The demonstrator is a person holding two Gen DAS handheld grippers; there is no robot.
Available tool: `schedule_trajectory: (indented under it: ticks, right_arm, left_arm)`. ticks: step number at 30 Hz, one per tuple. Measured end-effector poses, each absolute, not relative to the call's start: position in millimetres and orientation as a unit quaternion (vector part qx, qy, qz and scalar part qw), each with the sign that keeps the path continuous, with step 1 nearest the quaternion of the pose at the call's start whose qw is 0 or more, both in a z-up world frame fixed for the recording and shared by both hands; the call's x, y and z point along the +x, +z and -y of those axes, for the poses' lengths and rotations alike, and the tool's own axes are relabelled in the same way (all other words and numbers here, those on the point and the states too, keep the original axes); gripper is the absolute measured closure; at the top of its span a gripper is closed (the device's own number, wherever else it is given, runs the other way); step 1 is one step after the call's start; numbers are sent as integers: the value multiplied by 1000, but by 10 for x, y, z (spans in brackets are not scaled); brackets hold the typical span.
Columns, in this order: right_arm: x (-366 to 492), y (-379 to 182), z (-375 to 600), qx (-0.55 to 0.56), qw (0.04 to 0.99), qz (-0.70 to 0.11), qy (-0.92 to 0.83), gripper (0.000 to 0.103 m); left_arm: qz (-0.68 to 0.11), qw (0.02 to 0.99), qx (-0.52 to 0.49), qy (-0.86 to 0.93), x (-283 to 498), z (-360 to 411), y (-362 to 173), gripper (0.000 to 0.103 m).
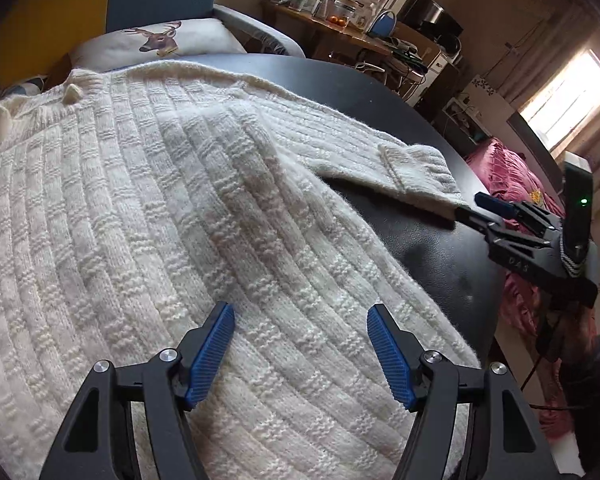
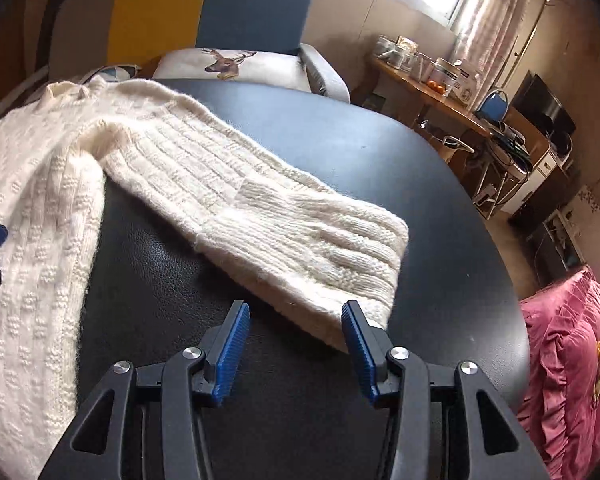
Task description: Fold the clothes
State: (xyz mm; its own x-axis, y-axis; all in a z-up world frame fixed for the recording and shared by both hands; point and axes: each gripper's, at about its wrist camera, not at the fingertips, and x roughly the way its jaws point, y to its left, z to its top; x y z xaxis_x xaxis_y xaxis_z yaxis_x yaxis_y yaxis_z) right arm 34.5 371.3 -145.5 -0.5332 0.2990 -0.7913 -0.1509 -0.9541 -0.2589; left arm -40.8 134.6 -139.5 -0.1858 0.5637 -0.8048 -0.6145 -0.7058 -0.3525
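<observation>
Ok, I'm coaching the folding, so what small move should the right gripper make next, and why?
Probably close the right gripper on the sleeve cuff: its jaws stand open at the cuff's near edge, nothing pinched, and the sleeve lies stretched out on the black table, unfolded.

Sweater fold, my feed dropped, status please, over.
Left gripper open over sweater body. Right gripper open at sleeve cuff, nothing gripped. Sleeve flat on black table. Nothing in the way.

I count one cream knitted sweater (image 1: 148, 184) on one black counter (image 2: 340, 152), and two tools: my left (image 1: 300, 352) and my right (image 2: 296, 344). Behind sits one deer-print cushion (image 2: 236, 64) and one pink quilt (image 2: 572, 360).
</observation>
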Motion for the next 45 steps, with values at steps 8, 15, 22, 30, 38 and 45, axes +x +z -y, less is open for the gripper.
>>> schedule_trajectory:
  ticks: [8,15,22,30,38,45]
  right_arm:
    - [69,-1499,-4185,-485,131,-42,864,73]
    - [364,-1143,-5002,-416,155,-261,857,95]
    - [643,-1286,-5655,-409,252,-335,811,94]
    - [976,-967,-5549,-376,264,-303,835,81]
    - [604,-859,-5393,-403,218,-241,856,73]
    - [147,-1368,-5204,-490,226,-162,826,74]
  left_arm:
    - [3,392,-516,762,-438,-1336,-1418,24]
    - [-1,390,-501,772,-323,-1322,-1437,24]
    - [10,387,-502,773,-309,-1301,-1435,24]
    - [-2,385,-499,776,-289,-1326,-1433,23]
    - [-5,385,-495,779,-263,-1349,-1436,20]
    - [-17,384,-494,780,-247,-1377,-1405,20]
